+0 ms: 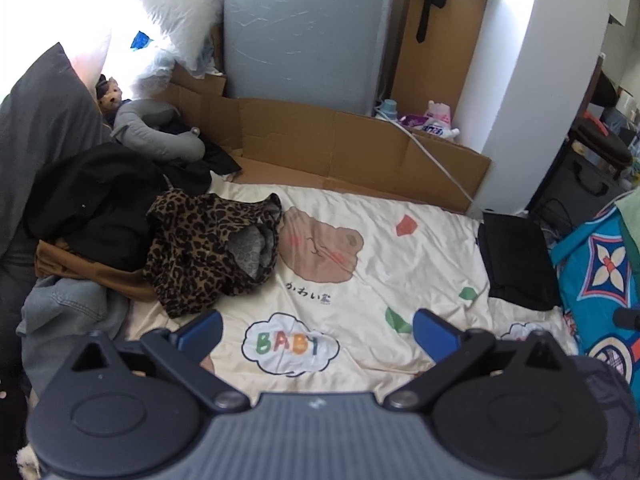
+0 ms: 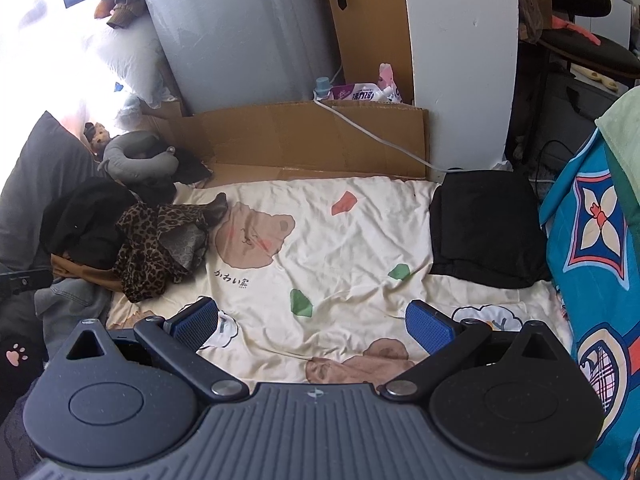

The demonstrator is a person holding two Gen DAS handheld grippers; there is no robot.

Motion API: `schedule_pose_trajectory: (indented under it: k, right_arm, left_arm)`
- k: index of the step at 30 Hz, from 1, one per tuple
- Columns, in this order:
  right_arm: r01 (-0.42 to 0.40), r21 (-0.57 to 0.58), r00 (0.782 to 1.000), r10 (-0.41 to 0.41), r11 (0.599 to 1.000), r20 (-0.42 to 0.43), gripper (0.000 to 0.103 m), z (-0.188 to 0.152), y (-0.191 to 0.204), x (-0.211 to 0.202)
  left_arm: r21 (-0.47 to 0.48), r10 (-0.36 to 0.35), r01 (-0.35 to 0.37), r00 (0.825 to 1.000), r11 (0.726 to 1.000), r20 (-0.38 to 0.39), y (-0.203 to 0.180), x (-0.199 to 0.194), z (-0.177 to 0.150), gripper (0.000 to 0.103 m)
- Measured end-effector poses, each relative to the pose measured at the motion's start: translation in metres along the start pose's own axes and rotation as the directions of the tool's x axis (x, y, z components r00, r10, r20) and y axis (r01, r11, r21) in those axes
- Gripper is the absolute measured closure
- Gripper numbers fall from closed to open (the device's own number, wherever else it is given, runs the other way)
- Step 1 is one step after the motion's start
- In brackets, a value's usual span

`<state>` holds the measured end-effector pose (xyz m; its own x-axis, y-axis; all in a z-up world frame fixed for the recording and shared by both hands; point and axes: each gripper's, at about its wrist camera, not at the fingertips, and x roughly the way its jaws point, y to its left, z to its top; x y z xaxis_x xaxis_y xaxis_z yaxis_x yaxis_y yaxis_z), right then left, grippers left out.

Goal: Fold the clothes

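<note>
Clothes lie in two groups on the cream cartoon-print sheet (image 1: 400, 264): a loose heap at the left and one folded black garment (image 1: 516, 258) at the right edge. In the heap I count four pieces: a leopard-print garment (image 1: 200, 248) on top toward the middle, a black garment (image 1: 96, 204) behind it, a brown one (image 1: 80, 270) underneath, and a denim piece (image 1: 68, 312) nearest the camera. Both tools hover above the sheet's near edge, well apart from either group; the left gripper (image 1: 318, 330) and the right gripper (image 2: 312, 320) each have their two blue pads spread wide with nothing between them. Beyond the heap sit a grey neck pillow (image 1: 160, 132) and a dark pillow (image 1: 40, 120). Flattened cardboard (image 1: 340, 148) borders the far side, with a wrapped grey appliance (image 1: 304, 28) behind it and a white cable (image 1: 440, 160) crossing the cardboard.
</note>
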<state>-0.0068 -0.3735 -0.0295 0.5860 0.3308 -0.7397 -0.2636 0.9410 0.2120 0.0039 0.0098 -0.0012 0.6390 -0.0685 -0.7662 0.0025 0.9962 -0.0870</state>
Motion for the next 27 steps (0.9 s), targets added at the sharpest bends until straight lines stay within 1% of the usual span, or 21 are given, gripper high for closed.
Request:
schedule_pose_trajectory:
  k: [10,15,21,24,27]
  right_arm:
    - [0.012,0.006,1.0,-0.012,1.0,-0.02,0.0,-0.002,-0.002,0.003]
    - [0.04,-0.004,0.999,-0.041,0.999,-0.024,0.0,-0.002,-0.002,0.003]
    - [0.033,-0.013,0.999,-0.033,0.999,-0.023,0.0,0.0,0.001,0.003]
    - [0.028,-0.019,0.999,-0.029,0.999,-0.025,0.0,0.0,0.004,0.002]
    - [0.019,-0.026,1.0,-0.019,0.999,-0.019,0.0,0.001,0.008,0.0]
  left_arm:
    - [-0.063,-0.032,0.03,0.999,0.998,-0.028,0.018,0.002,0.0,0.0]
    - [-0.052,-0.01,0.009,0.999,0.999,-0.033,0.018,0.003,-0.003,0.0]
    - [-0.044,0.023,-0.024,0.999,0.999,-0.034,0.018,0.004,-0.002,0.0]
    - [-0.043,0.027,-0.028,0.999,0.999,-0.026,0.019,0.003,-0.001,0.0]
    - [-0.05,0.015,-0.016,1.0,0.999,-0.023,0.02,0.002,0.001,0.0]
